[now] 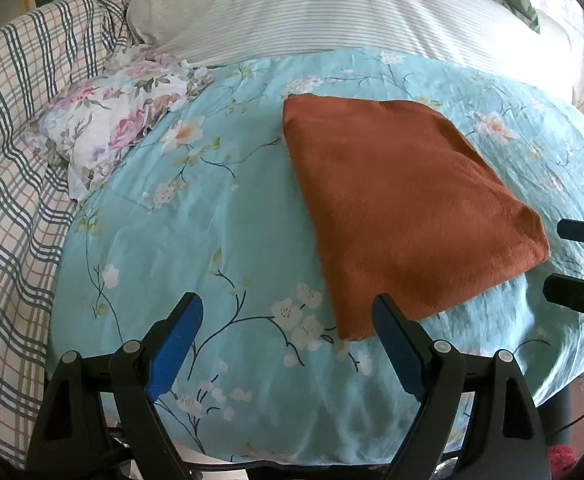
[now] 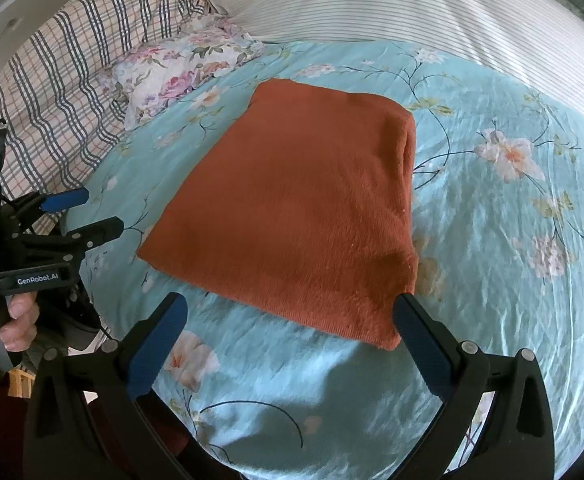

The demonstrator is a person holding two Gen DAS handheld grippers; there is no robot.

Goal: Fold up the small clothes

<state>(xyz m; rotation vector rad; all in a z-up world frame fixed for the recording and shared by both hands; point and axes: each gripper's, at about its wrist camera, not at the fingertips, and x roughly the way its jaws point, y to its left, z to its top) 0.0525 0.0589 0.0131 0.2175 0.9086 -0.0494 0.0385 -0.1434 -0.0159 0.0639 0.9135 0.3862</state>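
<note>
Your rust-orange garment (image 2: 292, 208) lies flat on the turquoise floral bedspread (image 2: 492, 280) as a neat, roughly rectangular packet, and everything else is best placed from it. Doubled layers show along its right edge in the right wrist view, so it looks to have been folded at least once; judged from that, the folding of this piece is mostly or wholly done. What may remain is one more fold to make it smaller, or simply setting it aside, and no other small clothes waiting their turn can be made out for certain. Your right gripper (image 2: 287, 316) hangs just short of the garment's near edge with its jaws spread wide and nothing between them, one finger close by the near right corner. Your left gripper (image 1: 287, 312) sits off the garment's near left corner, jaws likewise parted and empty. Beyond the garment's far left corner lies a small flowered pillow (image 2: 179, 68), past that a checked blanket (image 2: 51, 68), and behind the garment's far edge a striped white pillow (image 2: 372, 4).
</note>
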